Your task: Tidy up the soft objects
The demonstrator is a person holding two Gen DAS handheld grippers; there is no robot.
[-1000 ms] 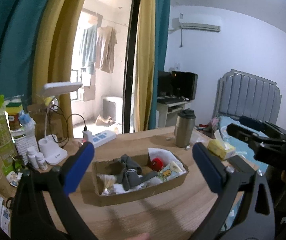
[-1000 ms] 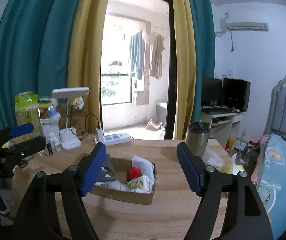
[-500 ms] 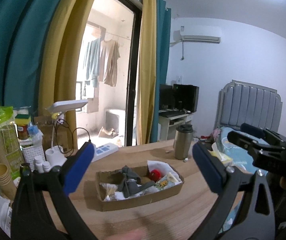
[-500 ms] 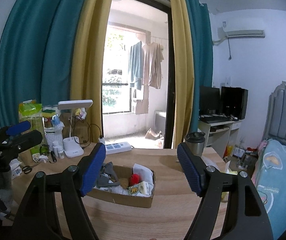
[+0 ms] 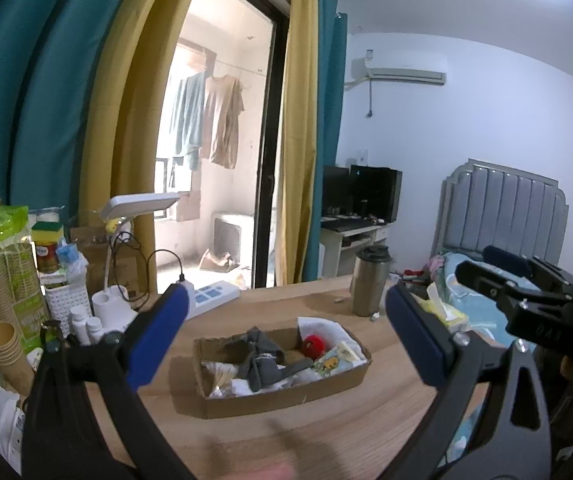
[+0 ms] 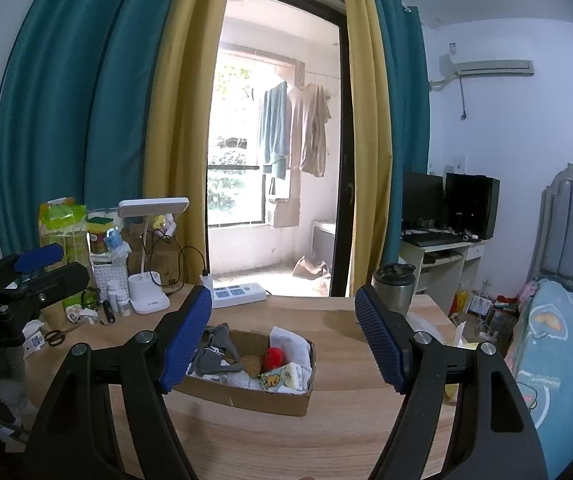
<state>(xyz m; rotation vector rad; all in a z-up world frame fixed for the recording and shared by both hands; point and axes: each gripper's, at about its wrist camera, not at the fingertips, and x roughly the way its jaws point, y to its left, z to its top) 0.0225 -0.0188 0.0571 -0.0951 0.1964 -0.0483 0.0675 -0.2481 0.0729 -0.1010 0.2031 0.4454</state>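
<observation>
A shallow cardboard box (image 5: 278, 398) (image 6: 246, 398) sits mid-table. It holds a grey cloth (image 5: 260, 354) (image 6: 216, 354), a red ball (image 5: 313, 345) (image 6: 274, 357), white cloths (image 6: 290, 346) and a yellow cartoon packet (image 5: 332, 360) (image 6: 274, 379). My left gripper (image 5: 286, 340) is open and empty, held above and in front of the box. My right gripper (image 6: 282, 336) is open and empty, also raised in front of the box. Each gripper shows at the edge of the other's view.
A steel tumbler (image 5: 369, 280) (image 6: 392, 286) stands behind the box to the right. A desk lamp (image 6: 148, 256), power strip (image 6: 238, 293), small bottles (image 5: 86, 322), paper cups (image 5: 6, 344) and scissors (image 6: 56, 336) crowd the left. A tissue pack (image 5: 444, 308) lies at the right edge, with a bed (image 6: 558, 344) beyond.
Both grippers have risen and pulled back, so the box looks smaller and lower in both views. Both stay open and empty.
</observation>
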